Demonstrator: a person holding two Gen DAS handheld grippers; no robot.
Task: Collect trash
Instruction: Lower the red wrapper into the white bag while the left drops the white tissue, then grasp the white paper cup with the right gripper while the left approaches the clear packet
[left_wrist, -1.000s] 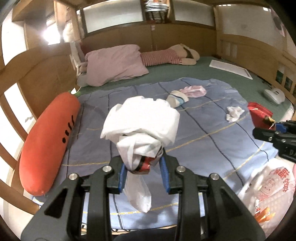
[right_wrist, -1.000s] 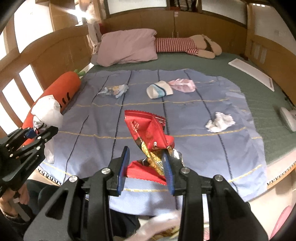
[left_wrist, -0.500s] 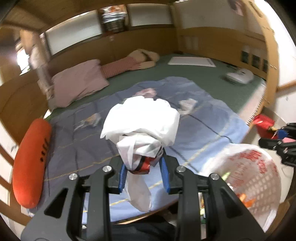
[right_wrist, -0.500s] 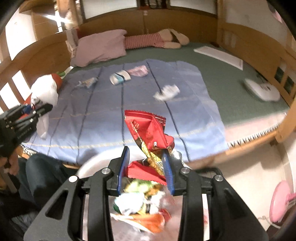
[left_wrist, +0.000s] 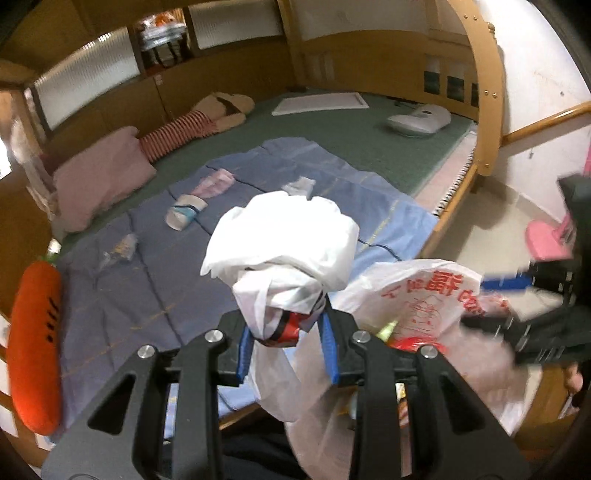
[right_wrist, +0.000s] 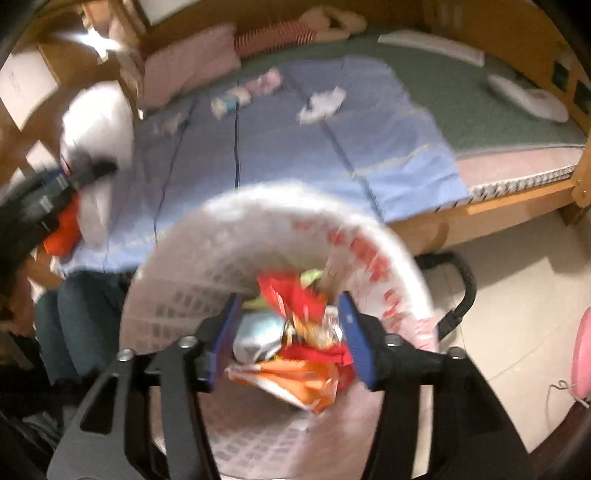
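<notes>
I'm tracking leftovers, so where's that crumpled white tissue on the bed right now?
The crumpled white tissue lies on the blue blanket near its far right part, right of the small white-and-blue packet.

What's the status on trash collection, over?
Left gripper clamped on white bag. Right gripper opening, red wrapper over bin. Nothing blocking.

R fingers (right_wrist: 345, 325) opening over bin (right_wrist: 192, 258); wrapper (right_wrist: 291, 299) loose btwn them, trash pile below, bin rim ahead. Bare floor (right_wrist: 517, 295) to their right. L fingers (left_wrist: 327, 339): bag (left_wrist: 280, 251) fills the gap, blocks fwd; bed (left_wrist: 147, 295) beyond.
</notes>
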